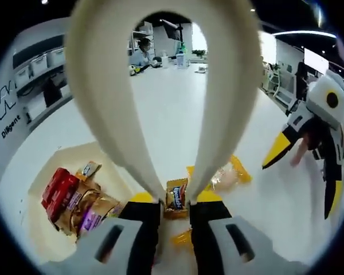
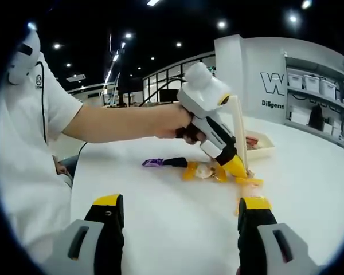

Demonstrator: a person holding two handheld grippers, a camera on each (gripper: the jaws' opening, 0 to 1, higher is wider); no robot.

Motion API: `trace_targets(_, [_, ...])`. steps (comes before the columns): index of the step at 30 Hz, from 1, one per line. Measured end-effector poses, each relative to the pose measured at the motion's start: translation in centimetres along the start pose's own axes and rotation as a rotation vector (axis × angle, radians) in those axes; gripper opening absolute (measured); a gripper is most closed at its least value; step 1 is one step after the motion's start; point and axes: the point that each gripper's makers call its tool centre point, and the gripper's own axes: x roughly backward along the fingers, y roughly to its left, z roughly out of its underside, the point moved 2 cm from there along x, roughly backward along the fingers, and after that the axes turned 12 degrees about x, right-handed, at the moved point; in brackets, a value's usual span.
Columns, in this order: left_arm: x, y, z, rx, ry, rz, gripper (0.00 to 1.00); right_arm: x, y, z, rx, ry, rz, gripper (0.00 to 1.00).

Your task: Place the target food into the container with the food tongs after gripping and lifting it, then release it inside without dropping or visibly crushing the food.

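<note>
Gripping cream food tongs (image 1: pixel 160 86) in the left gripper (image 1: pixel 176 209), jaws clamped on the handles, tips closing on a brown snack packet (image 1: pixel 176 197) lying on the white table (image 1: pixel 172 109) beside the container (image 1: pixel 51 166). Hovering apart, the right gripper (image 2: pixel 180 215), jaws spread wide, holding nothing.

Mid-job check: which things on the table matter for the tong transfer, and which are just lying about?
Job: food tongs in left gripper; brown snack packet between the tong tips; cream tray holding packets.
Lying about: yellow-wrapped snack; purple wrapper; right gripper, idle.
</note>
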Motion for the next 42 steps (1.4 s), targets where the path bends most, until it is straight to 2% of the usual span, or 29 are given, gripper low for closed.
trace_targets(11, [2.5,-0.3,-0.1,0.004,-0.020,0.026,0.18,-0.1,0.0,0.0,0.000,-0.001,-0.003,0.81])
trace_targets(18, [4.6,0.2,0.0,0.001,-0.031,0.023,0.18,-0.2,-0.2,-0.3,0.000,-0.008,0.007,0.81])
trace_targets(30, [8.4,2.3,0.2,0.009,-0.049,-0.008,0.18,-0.7,-0.3,-0.8,0.007,-0.009,0.003,0.81])
trace_targets(42, [11.5,5.5,0.3,0.031,-0.073,-0.065,0.18,-0.9,-0.3,-1.0,0.009,-0.008,-0.002,0.81])
